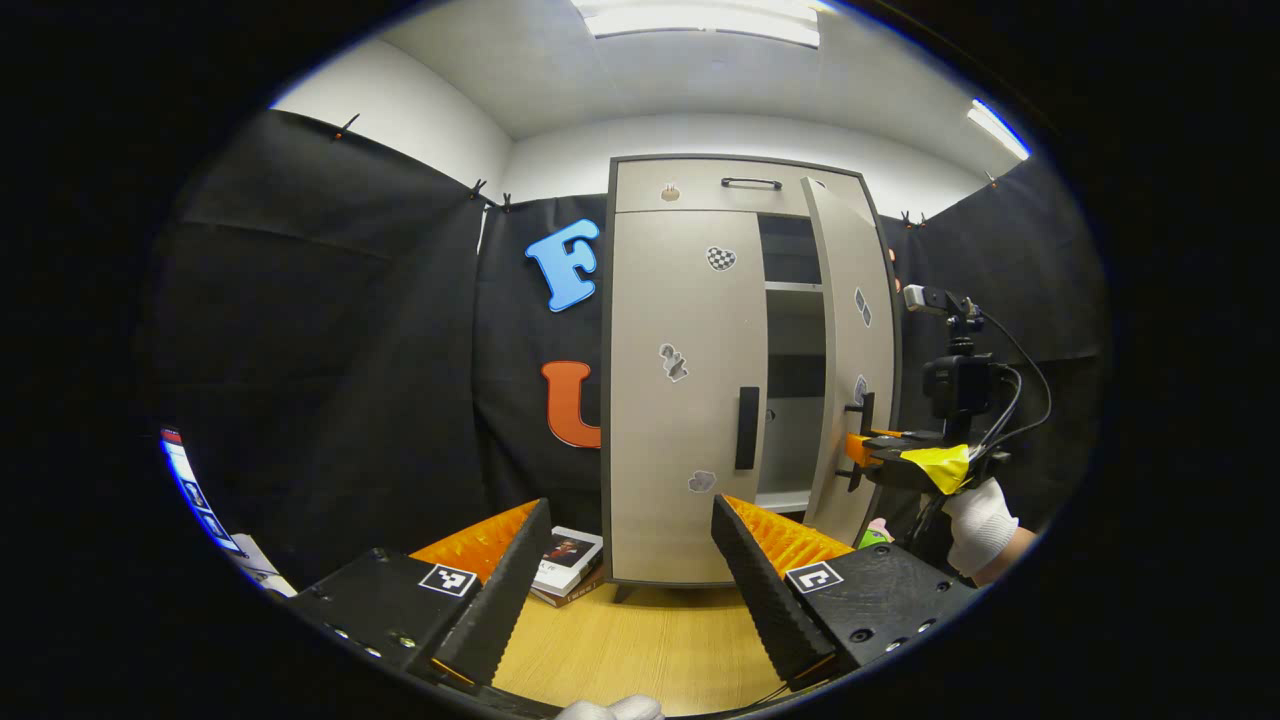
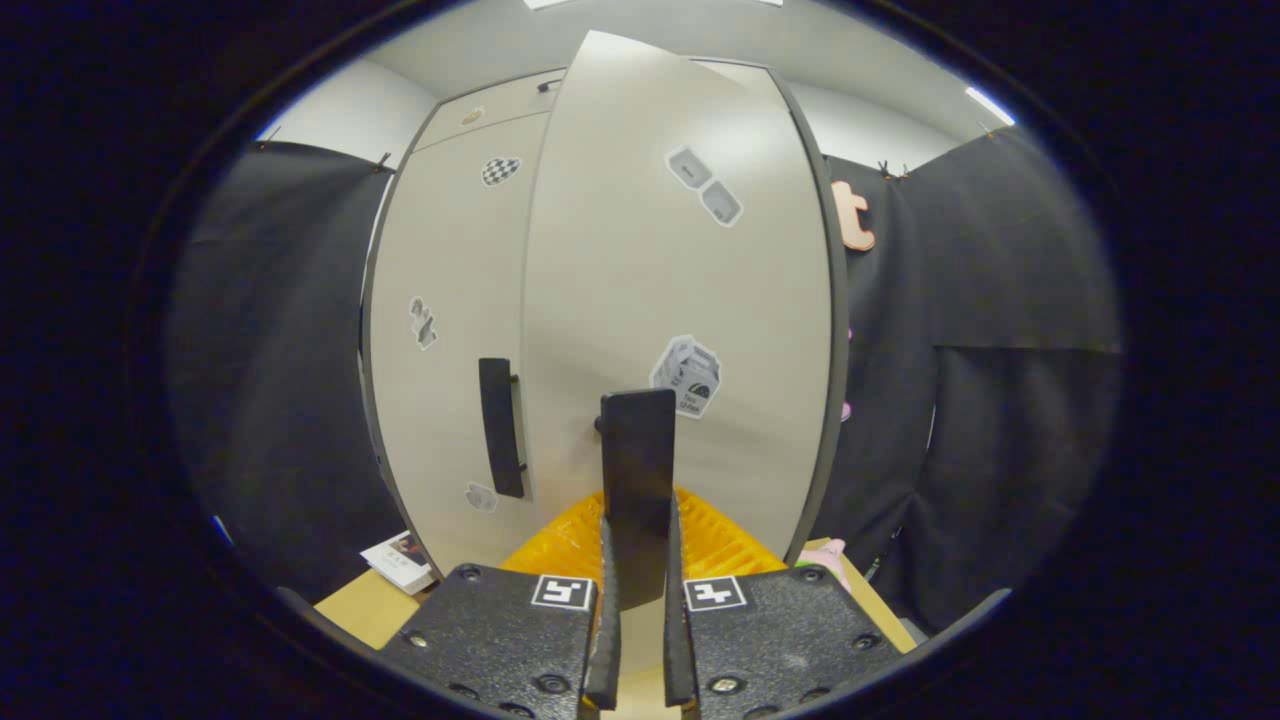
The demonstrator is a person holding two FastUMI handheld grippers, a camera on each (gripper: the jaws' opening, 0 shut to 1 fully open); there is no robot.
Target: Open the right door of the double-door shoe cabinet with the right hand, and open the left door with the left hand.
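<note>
We see the tall beige double-door shoe cabinet on the wooden desk, its right door ajar, our right gripper with jaws clamped on that door's black bar handle, partly hidden, our left gripper with jaws apart.

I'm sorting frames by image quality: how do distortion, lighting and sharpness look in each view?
Left gripper view: fisheye bows the cabinet edges; ceiling lights blow out; scene sharp. Right gripper view: the right door bulges strongly, lit evenly with a soft sheen; its handle, held in the right gripper, looks sharp.
</note>
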